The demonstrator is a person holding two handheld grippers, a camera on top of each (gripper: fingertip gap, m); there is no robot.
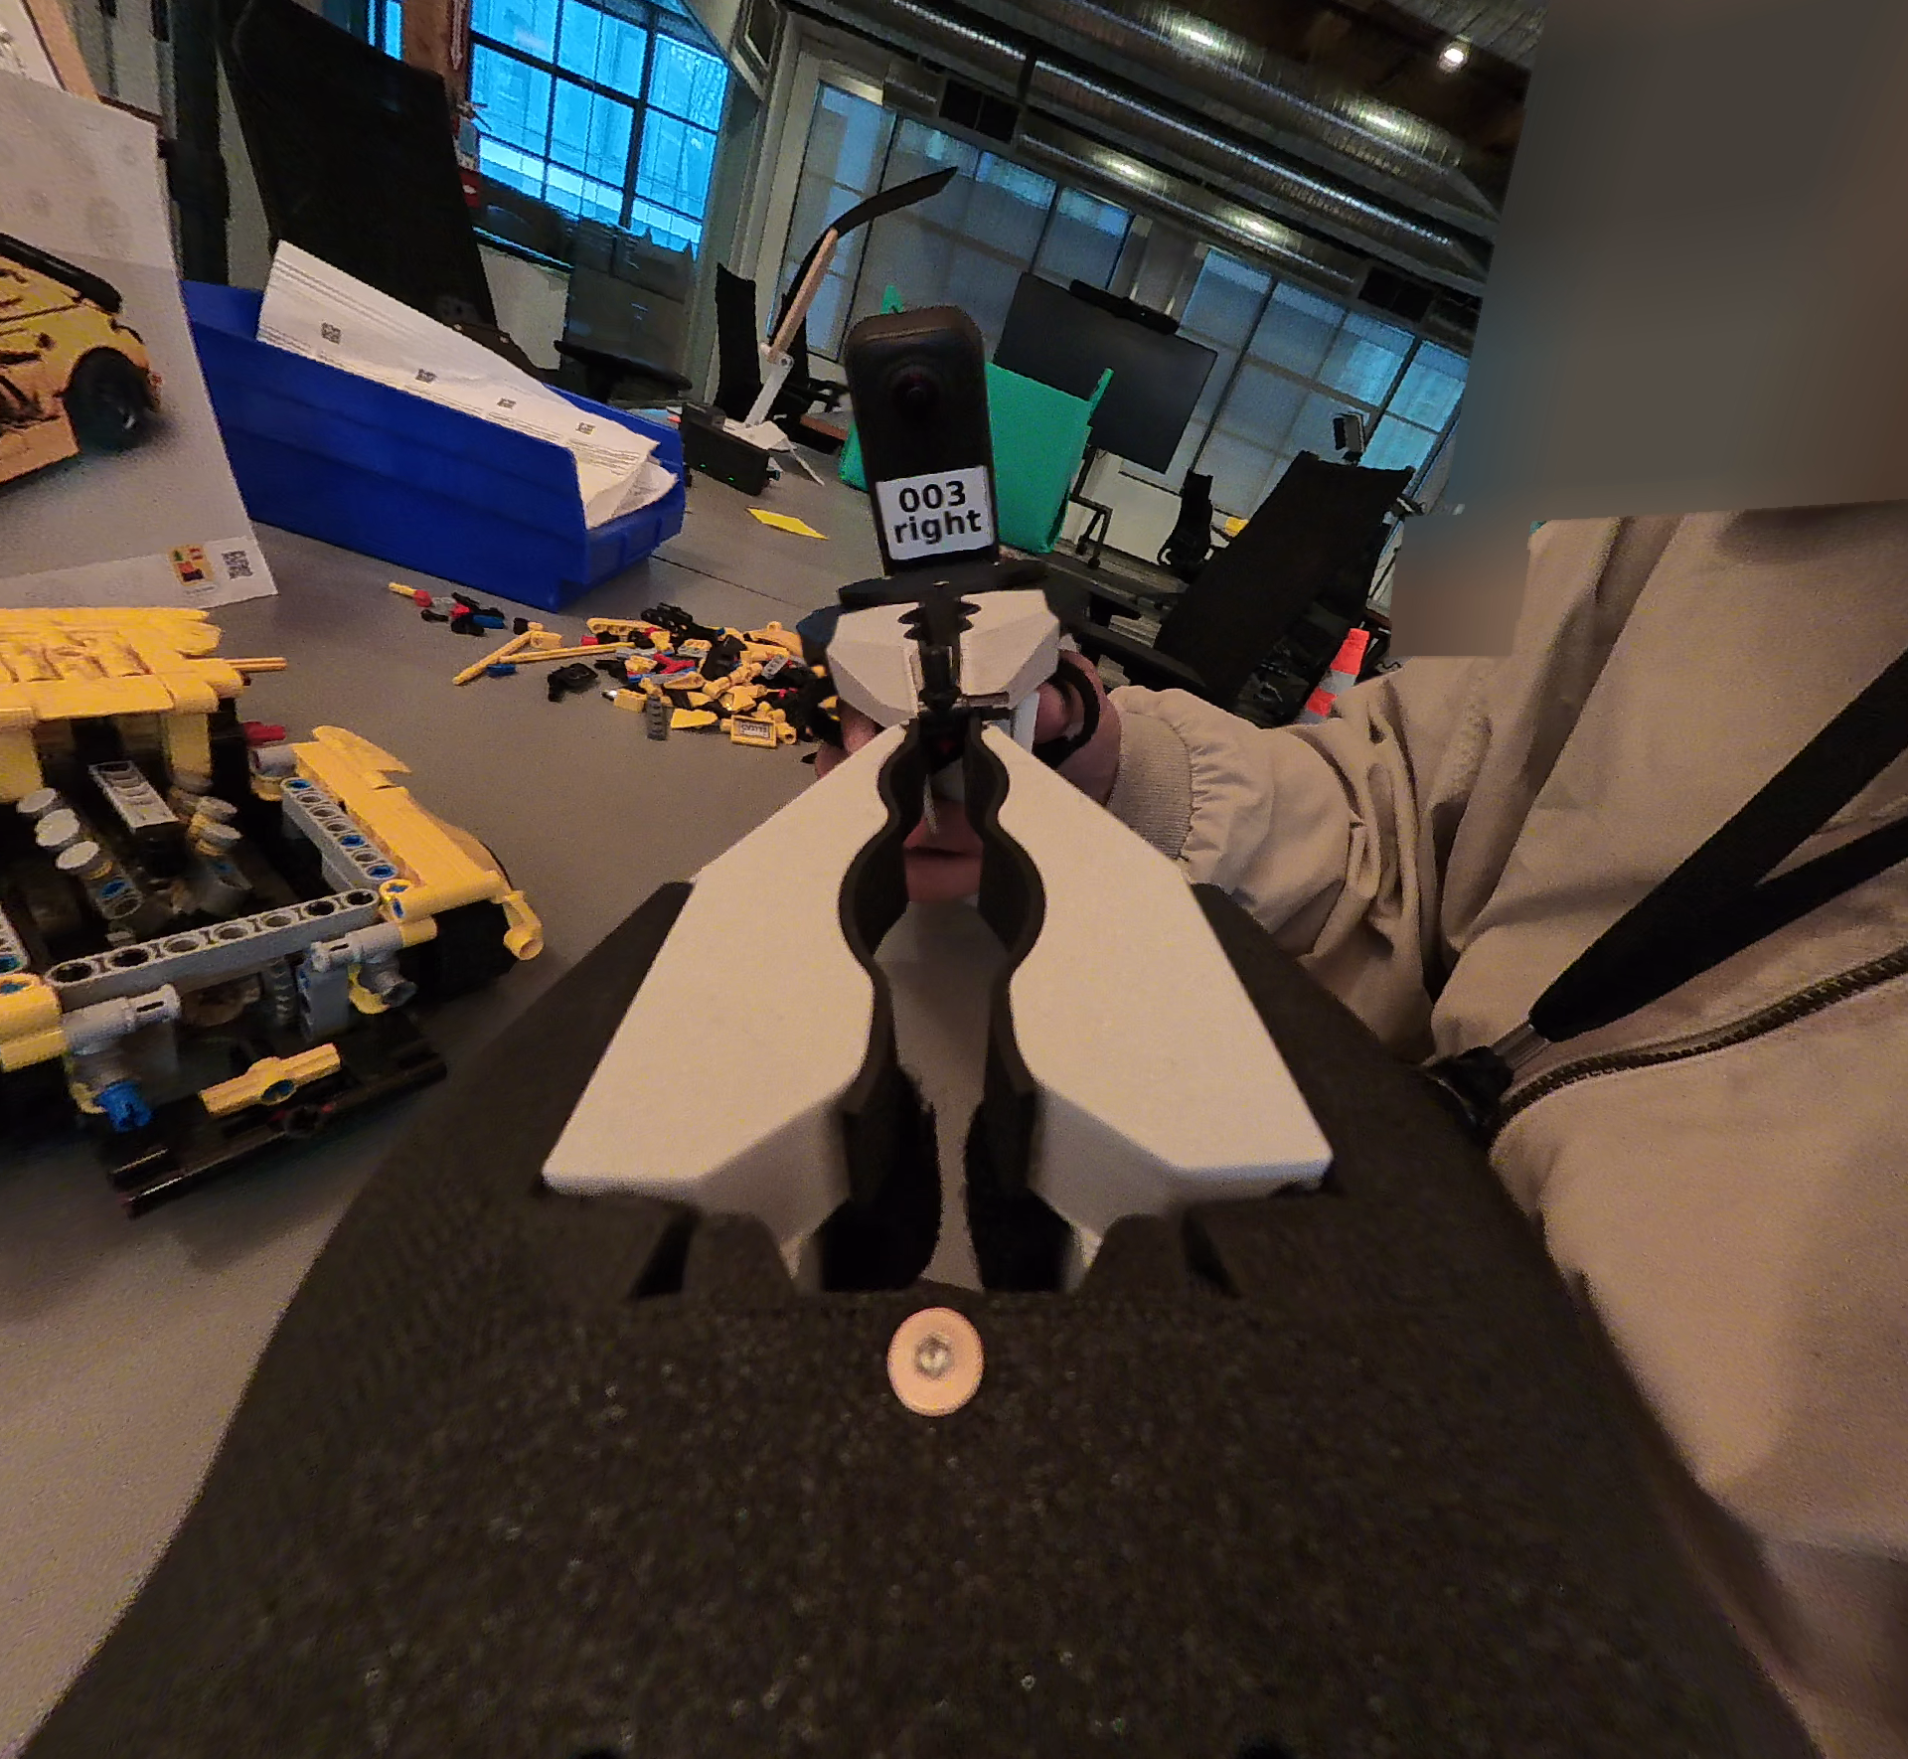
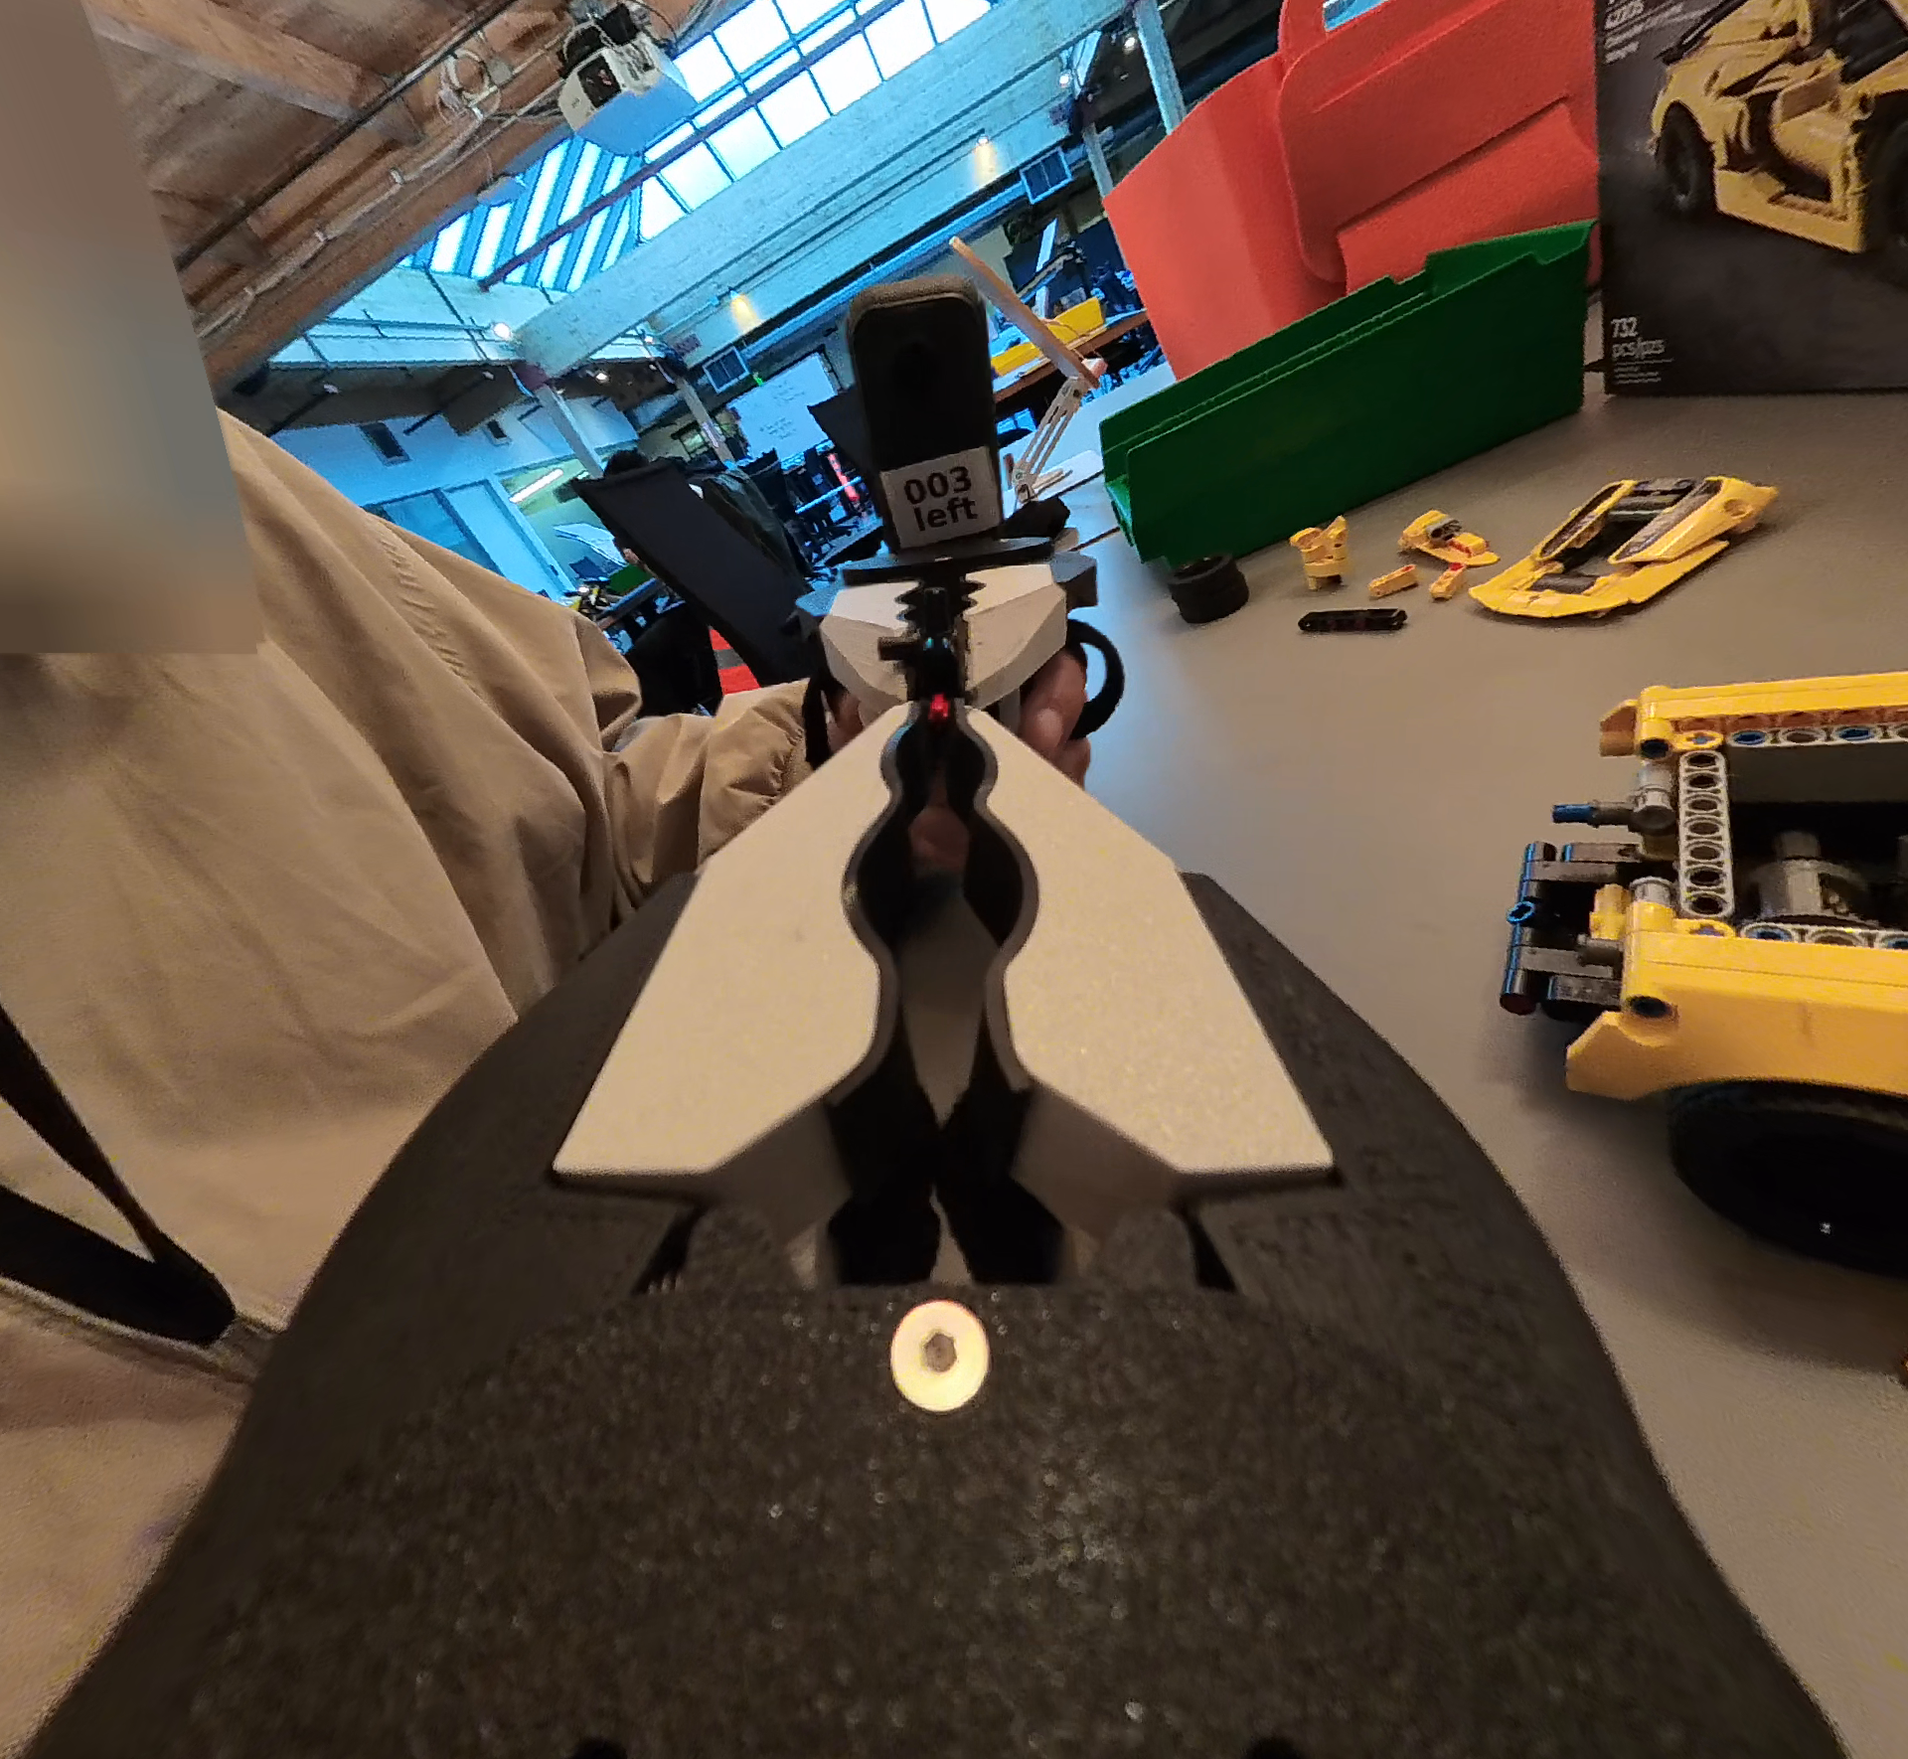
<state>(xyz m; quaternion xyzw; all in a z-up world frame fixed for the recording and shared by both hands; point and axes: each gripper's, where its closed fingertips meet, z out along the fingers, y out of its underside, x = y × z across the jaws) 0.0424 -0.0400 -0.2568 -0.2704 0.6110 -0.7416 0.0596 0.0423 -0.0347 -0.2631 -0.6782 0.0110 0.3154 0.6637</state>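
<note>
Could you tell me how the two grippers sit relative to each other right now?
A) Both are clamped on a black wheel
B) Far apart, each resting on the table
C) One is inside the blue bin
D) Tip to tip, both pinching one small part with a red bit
D: the left gripper and the right gripper point at each other, shut tips meeting on a small black part with a red spot, above the grey table.

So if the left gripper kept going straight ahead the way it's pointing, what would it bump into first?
The left gripper, shut, points straight at the right gripper, tip to tip. Something small and dark with a bit of red sits between the tips, so that comes first; I can't tell who holds it.
</note>
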